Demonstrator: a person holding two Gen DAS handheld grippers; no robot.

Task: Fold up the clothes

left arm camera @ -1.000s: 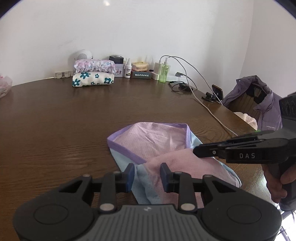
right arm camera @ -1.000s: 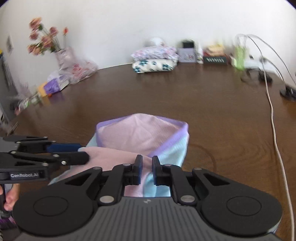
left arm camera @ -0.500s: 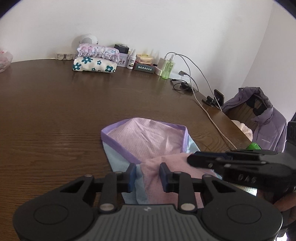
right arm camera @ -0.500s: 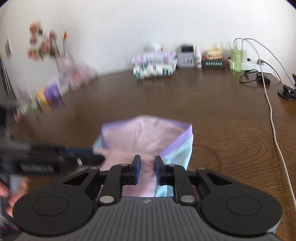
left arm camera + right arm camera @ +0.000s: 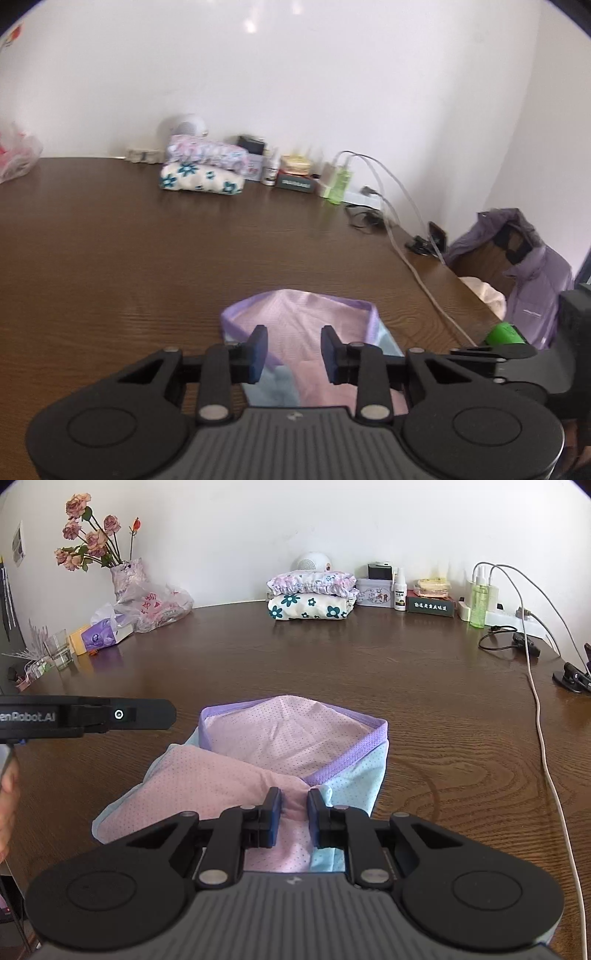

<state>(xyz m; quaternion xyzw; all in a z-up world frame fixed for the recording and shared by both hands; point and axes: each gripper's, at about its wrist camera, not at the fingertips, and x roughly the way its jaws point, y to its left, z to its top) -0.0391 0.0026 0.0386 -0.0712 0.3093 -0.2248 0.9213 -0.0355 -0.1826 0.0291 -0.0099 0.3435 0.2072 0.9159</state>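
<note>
**A count of what sits on the brown table**

One pink and purple garment (image 5: 280,746) lies near. Two folded floral cloths (image 5: 310,598) are stacked at the far edge. One vase of dried roses (image 5: 127,578) stands far left, beside one plastic bag (image 5: 159,605), one tissue box (image 5: 101,635) and one drinking glass (image 5: 59,650). One green spray bottle (image 5: 479,600) and one white bottle (image 5: 400,590) stand far right. Two grippers are in view: left gripper (image 5: 294,349), right gripper (image 5: 293,818).

Both tools share a matte black build: a ribbed grey-black housing flanked by round discs and silver rivets. The left gripper (image 5: 293,350) and right gripper (image 5: 293,819) carry dark blue finger pads (image 5: 275,818). White "enRobot.AI" lettering marks the left one's side.
</note>
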